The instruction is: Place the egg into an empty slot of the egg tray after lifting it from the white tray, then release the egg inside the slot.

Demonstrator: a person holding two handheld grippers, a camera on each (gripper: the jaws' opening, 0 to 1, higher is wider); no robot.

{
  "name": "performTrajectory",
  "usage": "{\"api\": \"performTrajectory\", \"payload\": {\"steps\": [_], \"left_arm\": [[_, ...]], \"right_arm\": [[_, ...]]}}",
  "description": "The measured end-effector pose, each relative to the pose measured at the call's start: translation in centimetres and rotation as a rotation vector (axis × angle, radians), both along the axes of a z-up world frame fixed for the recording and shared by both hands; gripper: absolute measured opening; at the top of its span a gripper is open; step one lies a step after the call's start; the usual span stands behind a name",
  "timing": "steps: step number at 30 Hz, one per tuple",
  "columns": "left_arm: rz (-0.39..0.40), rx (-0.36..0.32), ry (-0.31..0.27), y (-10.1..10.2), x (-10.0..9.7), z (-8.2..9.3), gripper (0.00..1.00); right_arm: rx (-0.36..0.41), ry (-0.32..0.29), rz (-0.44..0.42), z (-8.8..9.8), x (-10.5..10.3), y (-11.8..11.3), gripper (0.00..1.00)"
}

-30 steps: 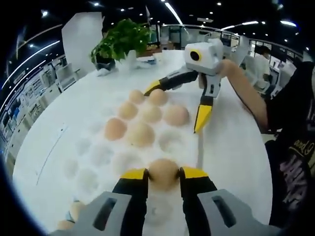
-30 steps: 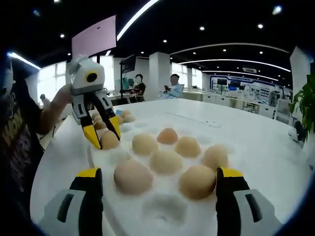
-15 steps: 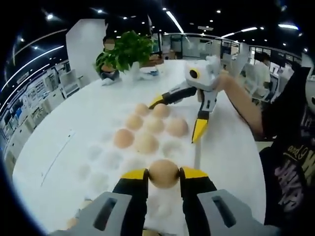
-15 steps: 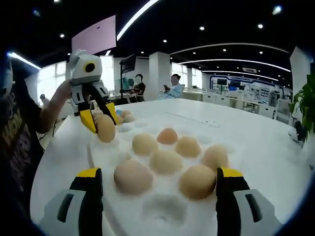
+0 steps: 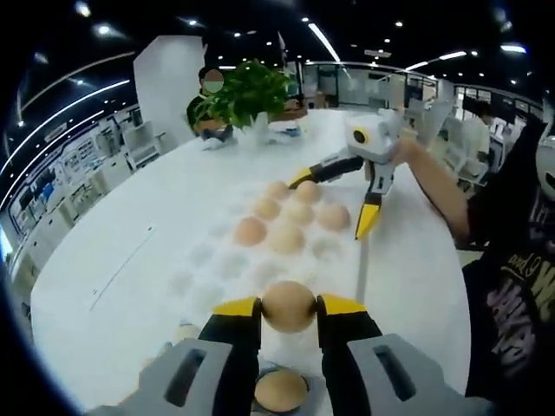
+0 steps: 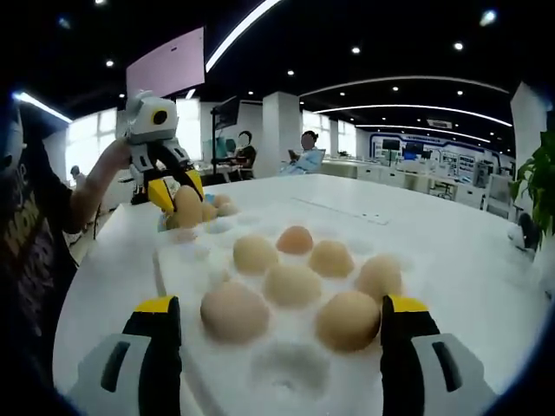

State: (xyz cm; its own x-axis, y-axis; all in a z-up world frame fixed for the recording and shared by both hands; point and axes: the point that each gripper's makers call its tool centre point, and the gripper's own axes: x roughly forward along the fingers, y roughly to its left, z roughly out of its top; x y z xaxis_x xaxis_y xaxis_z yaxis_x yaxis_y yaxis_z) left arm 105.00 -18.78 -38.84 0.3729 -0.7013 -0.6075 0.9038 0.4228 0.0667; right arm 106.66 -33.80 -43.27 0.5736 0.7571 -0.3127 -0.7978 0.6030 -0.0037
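While the right gripper [image 6: 282,334] hangs open over the egg tray [image 6: 186,269], the left gripper [image 5: 289,309] clamps an egg [image 5: 288,306] between its yellow tips, raised clear of the tray.

- Eggs seated in the egg tray [image 6: 178,277]: six, clustered in the middle of the right gripper view, the nearest two at [image 6: 234,312] and [image 6: 349,320].
- Eggs held off the tray: one [image 5: 288,306], at lower centre of the left gripper view.
- Eggs low down under that one: one [image 5: 280,390], at the bottom edge of the left gripper view; a few more lie at middle left of the right gripper view, too small to count.
- Egg trays: one.
- Grippers: two, left gripper [image 5: 288,305] and right gripper [image 6: 279,322].
- Potted plants: one [image 5: 247,93], upper centre of the left gripper view.
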Motion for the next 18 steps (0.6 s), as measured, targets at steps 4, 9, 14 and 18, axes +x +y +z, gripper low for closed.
{"api": "performTrajectory", "payload": {"steps": [4,9,14,18], "left_arm": [[0.02,-0.007,-0.011,0.8,-0.1,0.4,0.25],[0.03,-0.005,-0.017,1.5,-0.4,0.5,0.25],[0.063,-0.011,-0.025,3.0,-0.3,0.9,0.25],[0.095,-0.005,-0.028,4.2,-0.2,0.8,0.25]], "right_arm": [[0.0,0.0,0.0,0.0,0.0,0.0,1.0],[0.002,-0.001,-0.001,0.0,0.1,-0.2,1.0],[0.003,-0.002,-0.001,0.0,0.2,-0.3,1.0],[0.003,-0.002,0.0,0.0,0.3,-0.3,1.0]]}}
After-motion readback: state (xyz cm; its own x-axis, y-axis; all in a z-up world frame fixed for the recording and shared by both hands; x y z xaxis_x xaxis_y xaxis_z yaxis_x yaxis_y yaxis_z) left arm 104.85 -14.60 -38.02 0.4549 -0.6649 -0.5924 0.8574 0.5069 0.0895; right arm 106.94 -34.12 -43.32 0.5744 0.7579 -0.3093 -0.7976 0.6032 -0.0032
